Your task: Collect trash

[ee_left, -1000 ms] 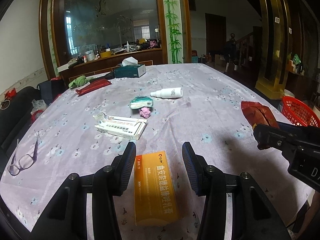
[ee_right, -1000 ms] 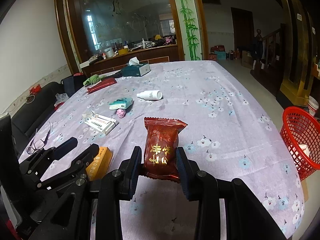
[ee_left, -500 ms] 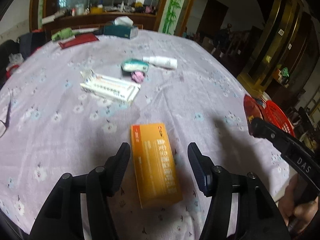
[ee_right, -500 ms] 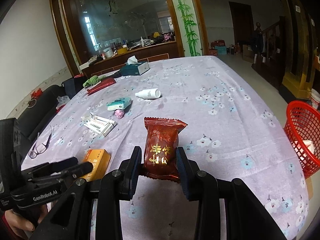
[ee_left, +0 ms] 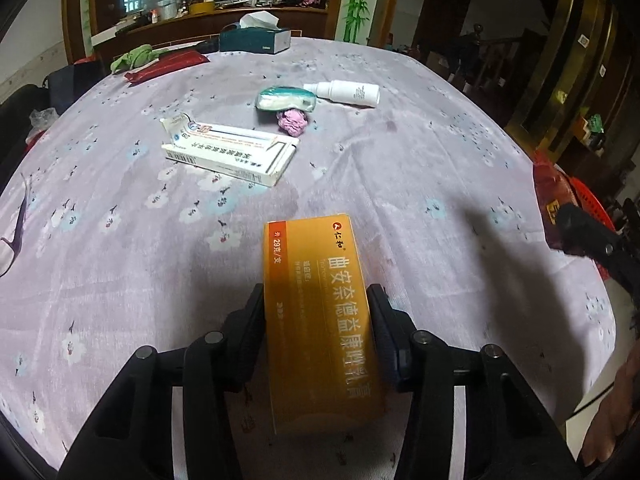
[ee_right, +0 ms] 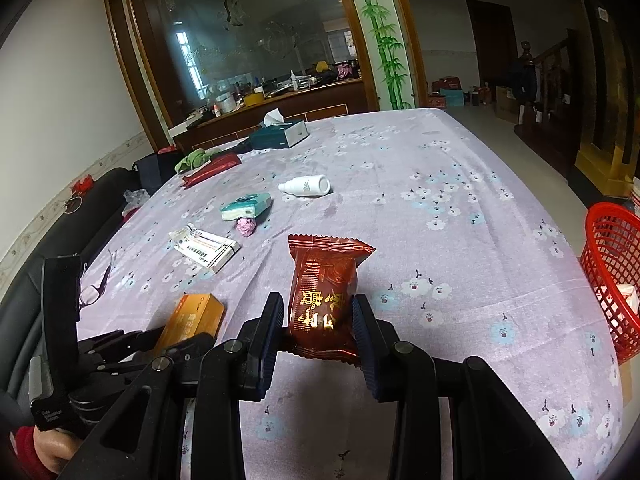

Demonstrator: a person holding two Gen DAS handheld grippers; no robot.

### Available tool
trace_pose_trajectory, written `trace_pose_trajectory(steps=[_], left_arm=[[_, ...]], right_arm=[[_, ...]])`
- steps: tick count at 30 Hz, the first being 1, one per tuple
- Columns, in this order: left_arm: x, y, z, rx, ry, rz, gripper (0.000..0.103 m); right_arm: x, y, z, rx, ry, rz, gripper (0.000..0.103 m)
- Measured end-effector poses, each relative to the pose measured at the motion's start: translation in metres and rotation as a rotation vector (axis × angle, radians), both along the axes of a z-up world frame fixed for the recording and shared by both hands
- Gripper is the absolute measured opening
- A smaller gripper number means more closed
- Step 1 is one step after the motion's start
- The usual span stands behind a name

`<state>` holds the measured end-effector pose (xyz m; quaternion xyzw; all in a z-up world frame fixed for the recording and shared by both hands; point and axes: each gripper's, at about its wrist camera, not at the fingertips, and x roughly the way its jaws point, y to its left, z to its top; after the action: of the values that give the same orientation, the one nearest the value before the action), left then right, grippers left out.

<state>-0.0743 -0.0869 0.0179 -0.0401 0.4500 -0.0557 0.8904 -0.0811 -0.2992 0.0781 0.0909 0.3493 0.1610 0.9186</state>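
The table (ee_right: 460, 208), covered with a lilac flowered cloth, carries a white carton (ee_left: 230, 154) in the middle, a teal packet (ee_left: 286, 99) touching a pink wad (ee_left: 294, 121), a white bottle (ee_left: 346, 93), and far away a tissue box (ee_left: 254, 38).

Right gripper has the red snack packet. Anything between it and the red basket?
Nothing visible. The red snack packet sits clamped in the right gripper; only bare tablecloth lies toward the red basket, which stands off the table's right edge.
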Motion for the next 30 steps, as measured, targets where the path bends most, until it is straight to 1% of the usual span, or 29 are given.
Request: trace_pose_trajectory(steps=[1,3,7,10,13,19,26,30], left_arm=[[0.0,0.0,0.001,0.004,-0.008,0.004,0.048],[-0.002,-0.001,0.009,0.005,-0.051,0.011,0.048],[-0.008,-0.012,0.035,0.053,-0.182,0.018,0.048],[-0.007,-0.022,0.047,0.099,-0.241,0.013,0.048],[-0.004,-0.031,0.052,0.132,-0.274,0.008,0.048],[0.004,-0.04,0.053,0.151,-0.275,-0.009,0.048],[0.004,-0.046,0.052,0.167,-0.273,-0.021,0.048],[0.004,-0.053,0.052,0.174,-0.27,-0.035,0.048]], right_arm=[[0.0,0.001,0.0,-0.002,0.0,0.002,0.038],[0.0,0.002,-0.001,-0.007,0.0,0.005,0.038],[0.002,0.005,-0.002,-0.009,0.002,0.007,0.038],[0.002,0.005,-0.003,-0.012,0.002,0.006,0.038],[0.004,0.004,-0.004,-0.014,0.005,0.002,0.038],[0.006,-0.002,-0.005,-0.014,0.018,-0.021,0.038],[0.007,-0.006,-0.005,-0.009,0.02,-0.03,0.038],[0.008,-0.013,-0.005,0.012,0.035,-0.038,0.038]])
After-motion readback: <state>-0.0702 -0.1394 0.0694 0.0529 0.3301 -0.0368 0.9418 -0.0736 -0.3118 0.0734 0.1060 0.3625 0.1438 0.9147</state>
